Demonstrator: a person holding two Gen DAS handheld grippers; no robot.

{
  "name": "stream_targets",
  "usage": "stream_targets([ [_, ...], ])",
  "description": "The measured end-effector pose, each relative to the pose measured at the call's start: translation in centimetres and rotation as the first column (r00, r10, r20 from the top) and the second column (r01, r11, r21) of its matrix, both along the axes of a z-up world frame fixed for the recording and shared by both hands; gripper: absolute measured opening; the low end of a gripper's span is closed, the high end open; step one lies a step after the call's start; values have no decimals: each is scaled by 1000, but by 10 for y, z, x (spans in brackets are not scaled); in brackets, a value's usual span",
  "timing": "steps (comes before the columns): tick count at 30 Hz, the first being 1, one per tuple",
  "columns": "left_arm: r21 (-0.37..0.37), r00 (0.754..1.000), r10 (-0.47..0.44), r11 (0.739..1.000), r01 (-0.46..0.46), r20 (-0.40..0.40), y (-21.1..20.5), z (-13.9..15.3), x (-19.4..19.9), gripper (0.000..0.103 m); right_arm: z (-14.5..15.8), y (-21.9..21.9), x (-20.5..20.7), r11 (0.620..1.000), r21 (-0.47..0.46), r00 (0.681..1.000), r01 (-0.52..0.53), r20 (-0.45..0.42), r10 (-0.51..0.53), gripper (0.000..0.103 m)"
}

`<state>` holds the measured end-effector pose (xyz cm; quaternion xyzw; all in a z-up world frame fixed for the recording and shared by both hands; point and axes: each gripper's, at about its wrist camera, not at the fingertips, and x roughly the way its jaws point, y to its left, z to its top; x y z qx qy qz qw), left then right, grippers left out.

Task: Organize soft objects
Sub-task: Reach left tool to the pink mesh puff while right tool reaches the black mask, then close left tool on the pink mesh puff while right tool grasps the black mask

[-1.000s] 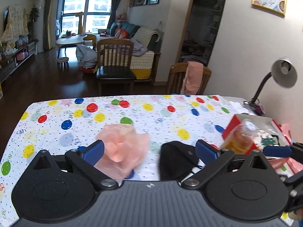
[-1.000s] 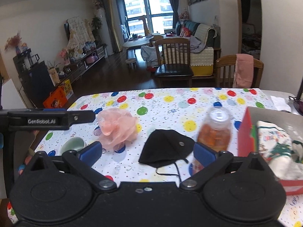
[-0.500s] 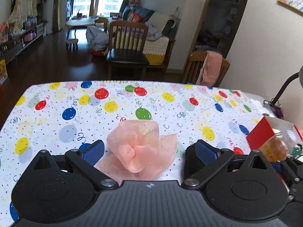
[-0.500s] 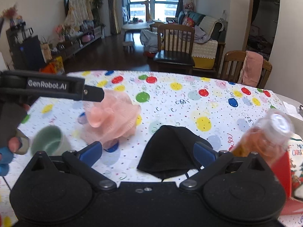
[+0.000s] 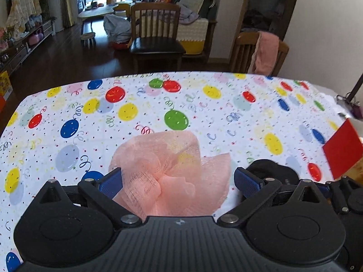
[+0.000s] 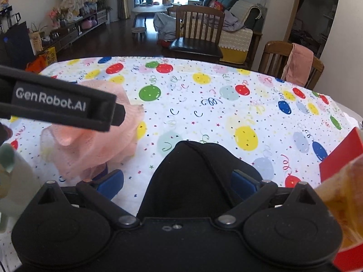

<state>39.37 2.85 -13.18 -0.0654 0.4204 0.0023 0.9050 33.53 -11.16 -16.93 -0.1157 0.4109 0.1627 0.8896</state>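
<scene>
Between the blue pads of my left gripper (image 5: 179,182): one peach mesh pouf (image 5: 172,172), lying on the balloon-print surface (image 5: 204,104). Jaws spread wide, one pad touching or nearly touching its left flank, the other just beside its right. Not yet pinched.

Between the pads of my right gripper (image 6: 179,184): one black fabric mask (image 6: 192,174), domed, lying on the same surface. Jaws spread; the mask's right edge overlaps one pad, the left pad stands apart from it.

Also to hand: red box (image 6: 338,156) at the right edge of the surface, orange-tinted bottle (image 6: 342,195) blurred just beside it, pale green cup (image 6: 9,158) at far left. My left gripper's arm crosses the right view above the pouf.

Step in hand, as I judge it: close on both soft items for lifting.

Handling notes:
- Pouf: loose, springy netting. I should bite low through the gathered centre, not an outer frill, or it will slip free.
- Mask: thin and limp. I should close across the raised centre ridge and mind any trailing cord.
- Likely destination the red box; the bottle needs a clear berth.
</scene>
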Motion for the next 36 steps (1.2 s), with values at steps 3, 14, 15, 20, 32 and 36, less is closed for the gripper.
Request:
stream_targets([
  [3,20,1000,14,1000,-13,-24,-2,-9,6,103,-8,4,5,1000,-18,1000,-1,-16,1,98],
  [14,70,999,1,998,3,-54,-9,-28,16,91,-21,4,10,999,-33,999,4,-50,-5,71],
  [15,67,999,-3,998,7,-55,-9,-28,16,83,-20,3,10,1000,-27,999,3,-51,-5,69],
  [20,69,998,6,998,-2,-63,-7,-28,16,58,-15,1,7,1000,-6,999,-1,-49,1,46],
  [32,15,999,18,1000,-18,-34,2,-15,3,28,10,-8,-11,997,74,1000,-3,3,3,18],
  [36,5,1000,20,1000,-20,-19,3,-7,-4,23,21,-11,-19,996,88,1000,-3,29,1,11],
])
